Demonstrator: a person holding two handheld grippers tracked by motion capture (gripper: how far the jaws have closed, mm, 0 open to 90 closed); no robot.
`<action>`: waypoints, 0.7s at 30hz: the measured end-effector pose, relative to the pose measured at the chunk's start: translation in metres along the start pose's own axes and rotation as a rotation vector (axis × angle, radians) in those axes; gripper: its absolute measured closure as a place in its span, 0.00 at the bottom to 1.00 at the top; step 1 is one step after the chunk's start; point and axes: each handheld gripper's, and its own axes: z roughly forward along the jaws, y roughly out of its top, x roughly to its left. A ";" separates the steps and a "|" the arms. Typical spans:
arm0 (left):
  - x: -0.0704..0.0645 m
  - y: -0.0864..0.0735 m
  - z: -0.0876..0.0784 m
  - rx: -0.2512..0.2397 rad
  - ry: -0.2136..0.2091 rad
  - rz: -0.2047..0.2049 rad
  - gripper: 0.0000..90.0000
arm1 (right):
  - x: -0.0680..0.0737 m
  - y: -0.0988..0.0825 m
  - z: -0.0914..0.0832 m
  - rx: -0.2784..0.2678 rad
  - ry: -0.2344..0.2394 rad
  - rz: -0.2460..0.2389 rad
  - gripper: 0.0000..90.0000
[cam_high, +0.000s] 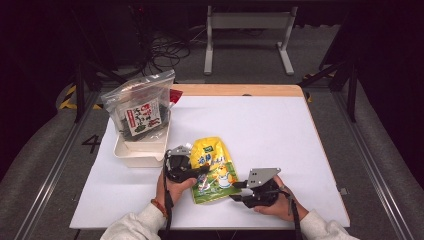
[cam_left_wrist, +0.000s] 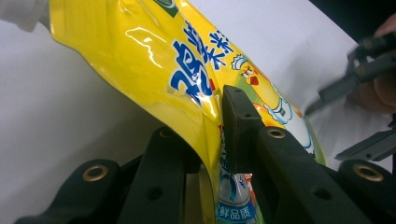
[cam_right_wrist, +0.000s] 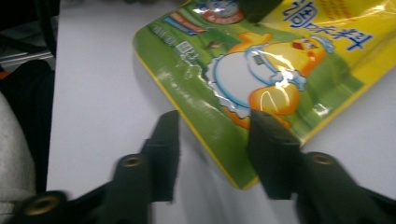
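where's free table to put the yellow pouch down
The white mat is bare from the yellow pouch out to its right and far edges. It is crowded at the left: the white tray holds a bagged packet, and both grippers crowd the pouch.

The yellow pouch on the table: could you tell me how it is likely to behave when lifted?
The yellow pouch will probably sag: it bends where the left gripper pinches it. Its glossy film may be slippery. It looks filled, so perhaps heavyish.

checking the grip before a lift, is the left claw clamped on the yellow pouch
Yes, in the left gripper view the left claw has its jaws pressed on the edge of the yellow pouch.
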 end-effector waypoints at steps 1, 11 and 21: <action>-0.002 0.001 -0.002 -0.018 0.004 0.020 0.88 | -0.002 -0.001 -0.003 -0.010 -0.005 0.021 0.51; -0.025 0.012 -0.023 -0.097 0.032 0.272 0.89 | -0.031 -0.018 -0.033 -0.068 -0.130 0.157 0.40; -0.028 0.016 -0.052 -0.120 0.036 0.402 0.92 | -0.042 -0.022 -0.044 -0.097 -0.169 0.206 0.36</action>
